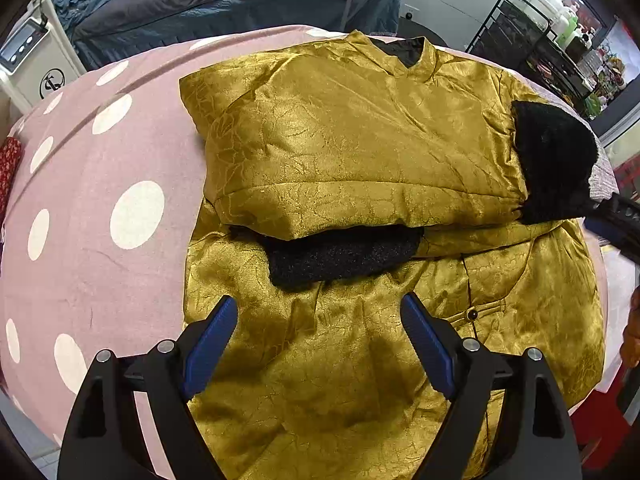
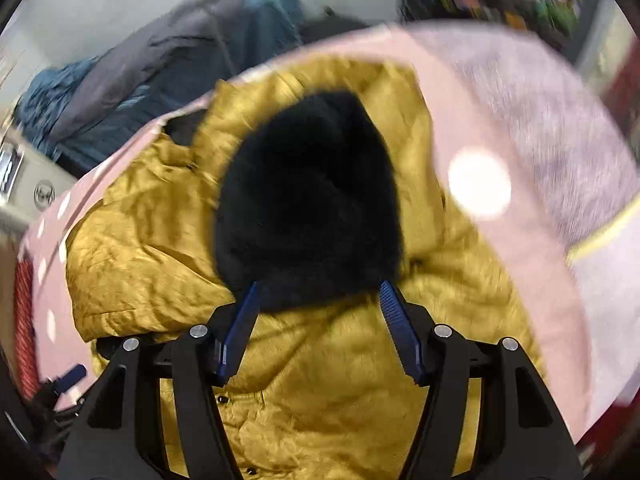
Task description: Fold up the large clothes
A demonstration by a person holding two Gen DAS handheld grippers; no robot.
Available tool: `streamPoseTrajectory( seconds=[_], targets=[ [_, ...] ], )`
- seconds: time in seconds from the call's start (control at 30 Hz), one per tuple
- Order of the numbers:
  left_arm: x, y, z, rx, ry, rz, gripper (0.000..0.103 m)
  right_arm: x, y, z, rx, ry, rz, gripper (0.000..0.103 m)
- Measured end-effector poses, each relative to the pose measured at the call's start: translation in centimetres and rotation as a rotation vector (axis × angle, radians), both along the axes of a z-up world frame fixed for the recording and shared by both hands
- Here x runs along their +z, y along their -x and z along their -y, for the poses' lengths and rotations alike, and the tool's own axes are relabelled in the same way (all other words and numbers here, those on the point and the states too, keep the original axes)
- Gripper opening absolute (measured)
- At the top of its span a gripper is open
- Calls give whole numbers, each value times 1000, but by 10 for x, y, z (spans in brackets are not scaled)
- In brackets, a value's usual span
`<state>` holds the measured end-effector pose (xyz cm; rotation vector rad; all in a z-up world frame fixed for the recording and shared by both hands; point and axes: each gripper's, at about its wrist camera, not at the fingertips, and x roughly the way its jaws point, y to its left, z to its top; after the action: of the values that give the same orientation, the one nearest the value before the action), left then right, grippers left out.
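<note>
One gold satin padded jacket (image 1: 352, 152) with two black fuzzy cuffs lies on the pink polka-dot bedspread (image 1: 100, 184), a sleeve folded across its body, while both the left gripper (image 1: 320, 340) and right gripper (image 2: 318, 328) hover above it, jaws spread, gripping nothing

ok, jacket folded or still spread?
Partly folded: gold jacket has sleeves with black cuffs crossed over its body; hem half lies flat.
</note>
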<state>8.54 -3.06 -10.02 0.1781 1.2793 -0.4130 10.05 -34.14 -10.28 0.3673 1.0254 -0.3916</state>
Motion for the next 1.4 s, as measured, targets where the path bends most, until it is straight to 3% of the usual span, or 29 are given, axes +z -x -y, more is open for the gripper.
streamPoseTrajectory(
  seconds=[0.07, 0.17, 0.3, 0.47, 0.7, 0.87, 1.13, 1.4],
  targets=[
    [0, 0, 1, 1, 0, 0, 81, 17, -17, -13, 88, 65, 47, 70],
    [0, 1, 3, -8, -6, 1, 81, 31, -52, -30, 235, 134, 75, 71],
    [3, 2, 4, -14, -9, 11, 81, 22, -95, -39, 310, 163, 33, 71],
    [5, 4, -4, 18, -3, 15, 81, -12, -104, -14, 220, 95, -109, 71],
    [-5, 6, -31, 82, -18, -16, 81, -50, -50, 30, 91, 41, -182, 71],
    [-14, 4, -38, 82, -44, -41, 81, -52, -27, 43, 40, -24, -119, 71],
    [-6, -8, -21, 53, -31, -14, 81, -72, -50, 45, 70, -33, -181, 74],
    [0, -8, -14, 60, -23, -4, 83, -42, -49, 32, 108, 20, -118, 74]
  ],
)
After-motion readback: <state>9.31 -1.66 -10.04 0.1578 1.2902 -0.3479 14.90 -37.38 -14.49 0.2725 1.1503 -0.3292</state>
